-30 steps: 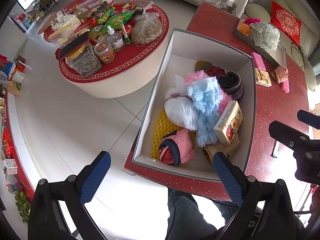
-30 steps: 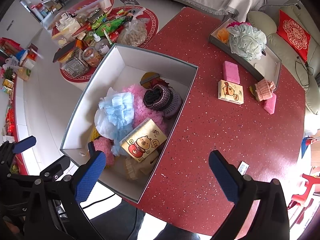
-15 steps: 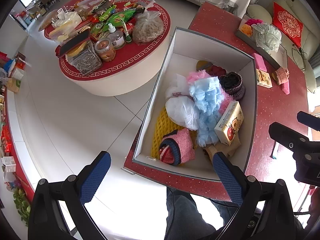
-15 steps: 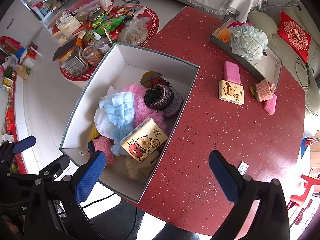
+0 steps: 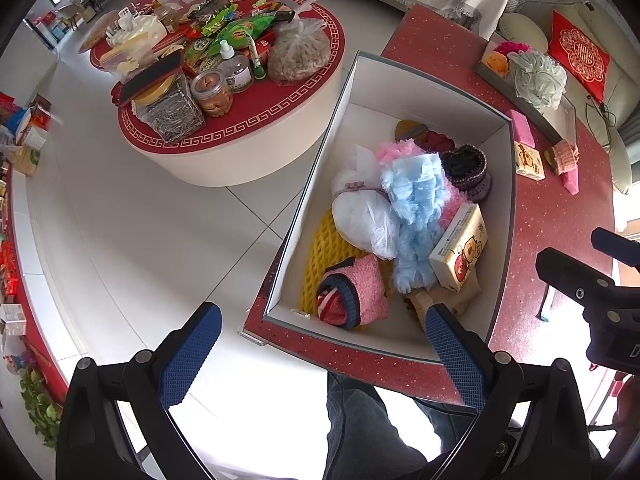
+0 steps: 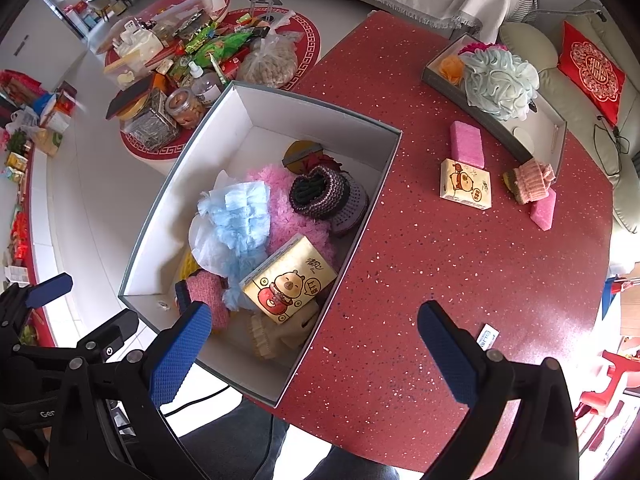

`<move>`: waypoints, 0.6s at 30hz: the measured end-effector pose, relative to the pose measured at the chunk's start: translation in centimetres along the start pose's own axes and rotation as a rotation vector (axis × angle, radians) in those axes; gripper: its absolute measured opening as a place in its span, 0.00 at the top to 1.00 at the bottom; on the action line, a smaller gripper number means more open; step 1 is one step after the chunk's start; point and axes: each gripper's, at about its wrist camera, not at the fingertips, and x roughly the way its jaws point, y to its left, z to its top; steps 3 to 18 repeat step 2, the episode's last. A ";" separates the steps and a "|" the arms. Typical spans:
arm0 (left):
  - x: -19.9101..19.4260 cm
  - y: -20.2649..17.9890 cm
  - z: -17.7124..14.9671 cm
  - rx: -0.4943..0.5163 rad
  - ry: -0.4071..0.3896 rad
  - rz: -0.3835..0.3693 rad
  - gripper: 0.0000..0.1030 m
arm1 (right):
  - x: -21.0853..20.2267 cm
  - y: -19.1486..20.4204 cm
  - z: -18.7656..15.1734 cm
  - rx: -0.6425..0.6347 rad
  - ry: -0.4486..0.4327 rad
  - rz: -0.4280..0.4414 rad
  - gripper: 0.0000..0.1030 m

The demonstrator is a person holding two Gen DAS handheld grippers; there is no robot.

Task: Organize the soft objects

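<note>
With both the left gripper (image 5: 320, 344) and right gripper (image 6: 316, 340) empty, jaws wide open, we stand between picks: next, the tissue pack (image 6: 465, 184) at 1 o'clock on the tabletop (image 6: 420, 280) goes into the box (image 6: 384, 168).

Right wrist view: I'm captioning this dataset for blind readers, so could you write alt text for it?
An open white box on a red speckled table holds soft items and a tissue pack. A second tissue pack, two pink sponges and a knitted pink item lie loose on the table. The right tool hovers open above, empty.
</note>
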 end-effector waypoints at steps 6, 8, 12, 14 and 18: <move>-0.2 0.3 0.0 -0.017 -0.012 -0.024 0.00 | 0.0 0.0 0.0 -0.001 0.000 0.000 0.00; -0.2 0.3 0.0 -0.017 -0.012 -0.024 0.00 | 0.0 0.0 0.0 -0.001 0.000 0.000 0.00; -0.2 0.3 0.0 -0.017 -0.012 -0.024 0.00 | 0.0 0.0 0.0 -0.001 0.000 0.000 0.00; -0.2 0.3 0.0 -0.017 -0.012 -0.024 0.00 | 0.0 0.0 0.0 -0.001 0.000 0.000 0.00; -0.2 0.3 0.0 -0.017 -0.012 -0.024 0.00 | 0.0 0.0 0.0 -0.001 0.000 0.000 0.00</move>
